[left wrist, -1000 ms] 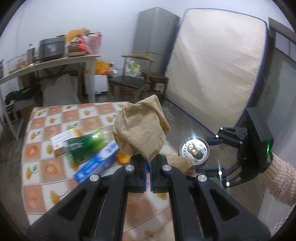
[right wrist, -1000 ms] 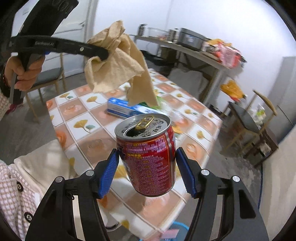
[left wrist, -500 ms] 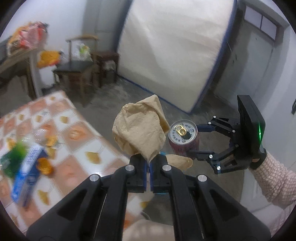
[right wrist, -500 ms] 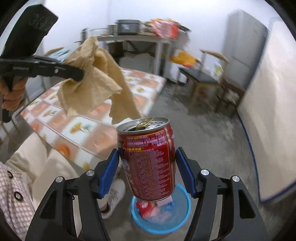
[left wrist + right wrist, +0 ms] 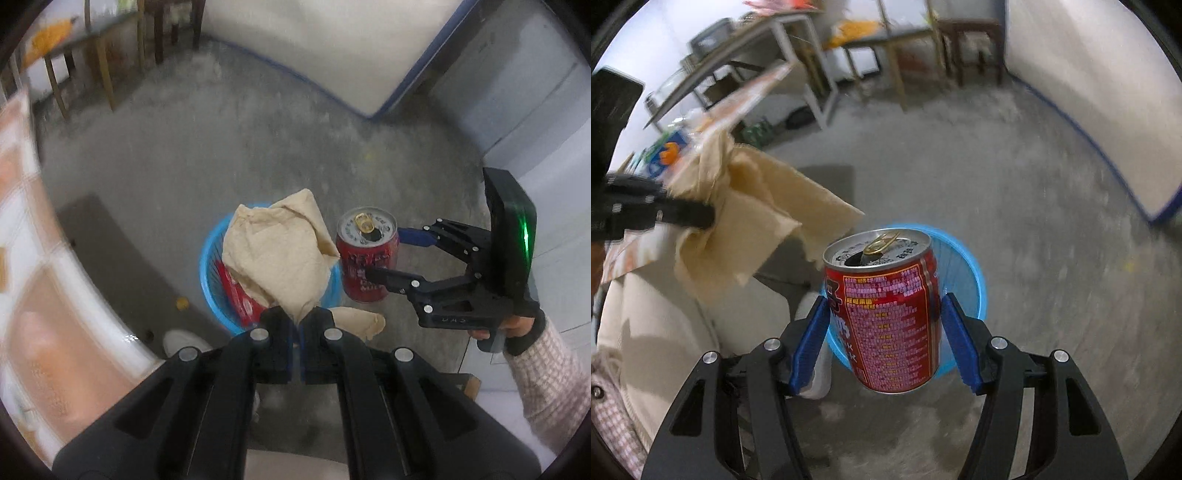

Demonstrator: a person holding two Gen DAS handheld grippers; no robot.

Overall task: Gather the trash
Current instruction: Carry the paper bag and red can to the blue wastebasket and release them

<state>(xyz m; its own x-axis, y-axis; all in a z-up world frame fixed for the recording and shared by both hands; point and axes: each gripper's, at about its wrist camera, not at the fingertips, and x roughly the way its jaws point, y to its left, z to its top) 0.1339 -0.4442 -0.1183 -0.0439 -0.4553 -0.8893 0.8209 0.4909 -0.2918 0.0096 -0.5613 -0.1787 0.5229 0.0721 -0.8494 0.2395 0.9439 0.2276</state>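
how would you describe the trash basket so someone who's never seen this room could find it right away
Start at the bare grey concrete floor beside the tiled-pattern table. On it stands a small round bright blue basket, already holding a red wrapper. It is the only blue container down there, sitting under the crumpled brown paper and red can held above it.
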